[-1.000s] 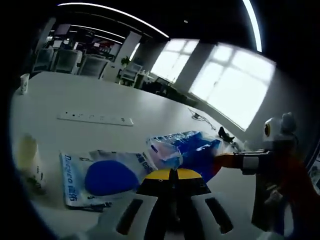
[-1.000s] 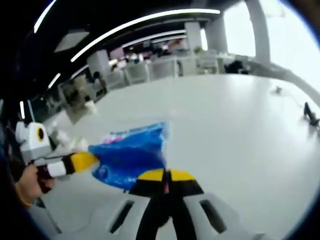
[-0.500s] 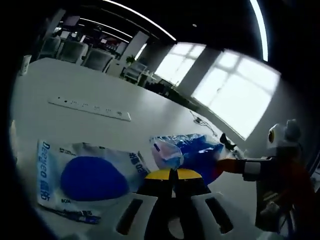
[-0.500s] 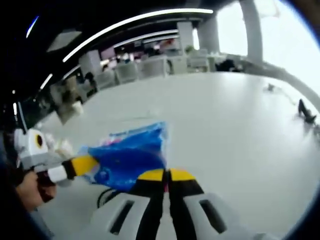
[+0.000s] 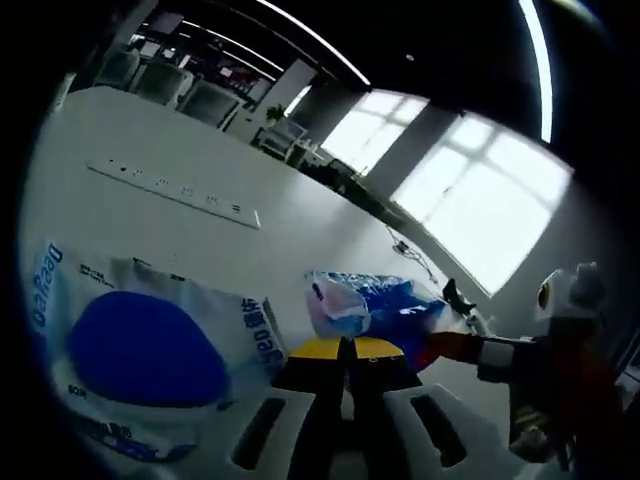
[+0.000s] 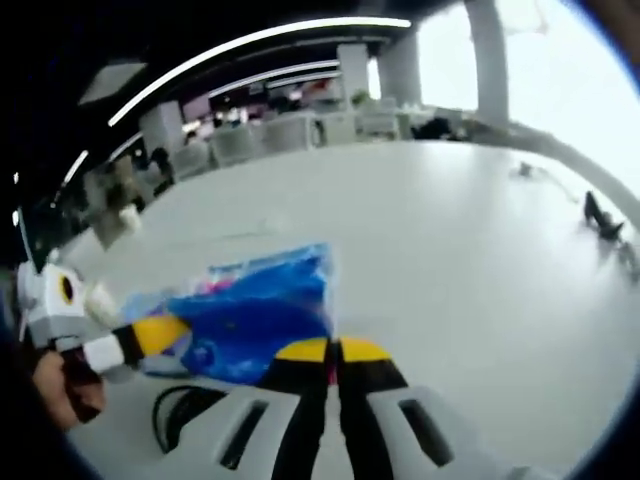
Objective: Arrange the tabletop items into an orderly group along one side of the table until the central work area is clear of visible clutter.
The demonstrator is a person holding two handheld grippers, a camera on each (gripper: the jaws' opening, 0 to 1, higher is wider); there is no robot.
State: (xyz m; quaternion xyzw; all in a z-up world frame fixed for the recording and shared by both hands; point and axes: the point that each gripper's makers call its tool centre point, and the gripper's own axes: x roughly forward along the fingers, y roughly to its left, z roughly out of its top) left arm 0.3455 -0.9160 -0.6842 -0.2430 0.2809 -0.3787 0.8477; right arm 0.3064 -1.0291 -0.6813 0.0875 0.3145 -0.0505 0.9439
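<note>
Both grippers [image 5: 345,350] [image 6: 333,352], jaws clamped on the blue packet [image 6: 262,315], have carried it sideways (white pouch [image 5: 140,345] now nearer): grouping progresses.

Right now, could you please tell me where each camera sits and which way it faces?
Left gripper view: rides the left gripper, low over the white table, facing bright windows; a white pouch, a power strip and the blue bag lie ahead; the right gripper enters from the right.
Right gripper view: rides the right gripper, facing chairs across the table; the left gripper and a hand enter from the left.
Shared: the blue bag, with both grippers at it.
</note>
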